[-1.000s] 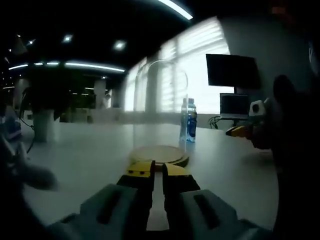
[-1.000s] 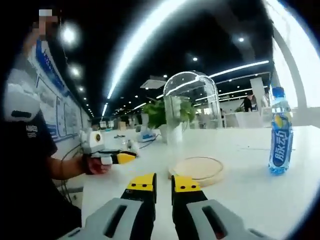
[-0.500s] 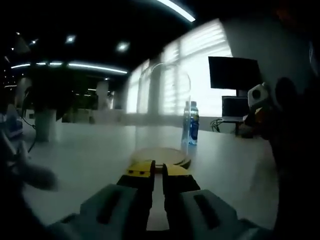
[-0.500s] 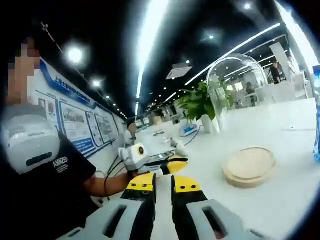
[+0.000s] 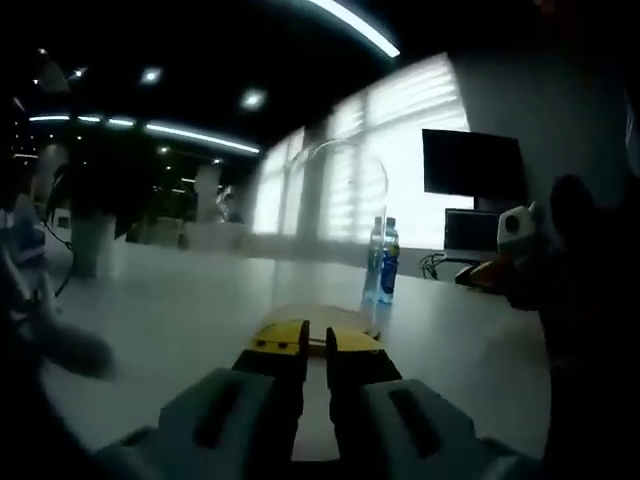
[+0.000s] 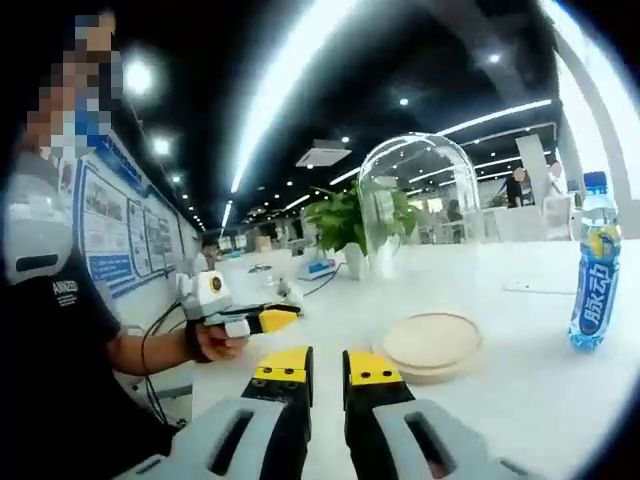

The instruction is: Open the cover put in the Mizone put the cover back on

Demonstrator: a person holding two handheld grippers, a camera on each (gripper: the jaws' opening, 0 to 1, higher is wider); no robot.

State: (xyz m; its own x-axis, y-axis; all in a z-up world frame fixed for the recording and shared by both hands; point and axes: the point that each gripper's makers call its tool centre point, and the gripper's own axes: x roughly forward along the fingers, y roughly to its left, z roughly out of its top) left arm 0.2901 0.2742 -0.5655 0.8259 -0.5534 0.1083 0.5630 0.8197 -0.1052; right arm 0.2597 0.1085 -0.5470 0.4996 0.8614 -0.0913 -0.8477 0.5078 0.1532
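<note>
A clear glass dome cover stands over a round wooden base on the white table. The blue Mizone bottle is upright just right of it. My left gripper hovers low before the base, jaws shut on nothing. My right gripper shows at the right, held up over the table. In the right gripper view the dome rises over the base, with the bottle at the far right. My right gripper is shut and empty. A hand holds the left gripper at the left.
A potted plant stands behind the dome, seen dark as the plant at the left. A monitor sits beyond the bottle. The person in a black shirt stands at the table's edge. Bare tabletop lies around the base.
The right gripper view has swung back toward the dome, so the bottle shows again. The left gripper view has crept slightly nearer the base. Dome, base and bottle stay put.
</note>
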